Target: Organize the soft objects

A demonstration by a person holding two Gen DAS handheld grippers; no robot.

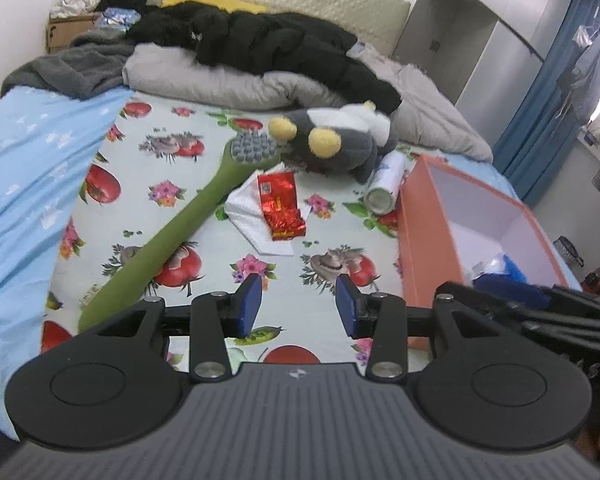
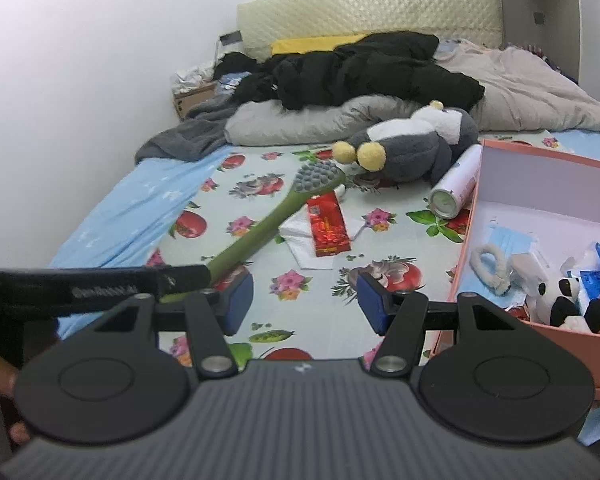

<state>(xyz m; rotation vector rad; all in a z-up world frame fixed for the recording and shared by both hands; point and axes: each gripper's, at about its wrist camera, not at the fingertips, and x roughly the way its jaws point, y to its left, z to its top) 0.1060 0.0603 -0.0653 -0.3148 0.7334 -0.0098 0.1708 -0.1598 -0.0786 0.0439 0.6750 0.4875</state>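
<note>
A grey plush toy (image 1: 332, 140) (image 2: 416, 144) with yellow feet lies on the flowered bed sheet, ahead of both grippers. In front of it are a long green brush (image 1: 180, 224) (image 2: 268, 224), a red foil packet (image 1: 282, 204) (image 2: 328, 224) on white tissue, and a spray can (image 1: 384, 184) (image 2: 456, 188). The orange box (image 1: 420, 240) (image 2: 466, 256) at the right holds a small panda plush (image 2: 568, 300), a white scrunchie (image 2: 490, 264) and a blue face mask (image 2: 508, 240). My left gripper (image 1: 299, 306) and right gripper (image 2: 305, 300) hover open over the sheet, with nothing between their pads.
A black jacket (image 1: 268, 40) lies on a grey duvet (image 1: 228, 80) near the headboard. A light blue cover (image 1: 32, 152) is bunched at the left. A cardboard box (image 1: 64, 32) stands in the far left corner, a wardrobe (image 1: 460, 32) at the right.
</note>
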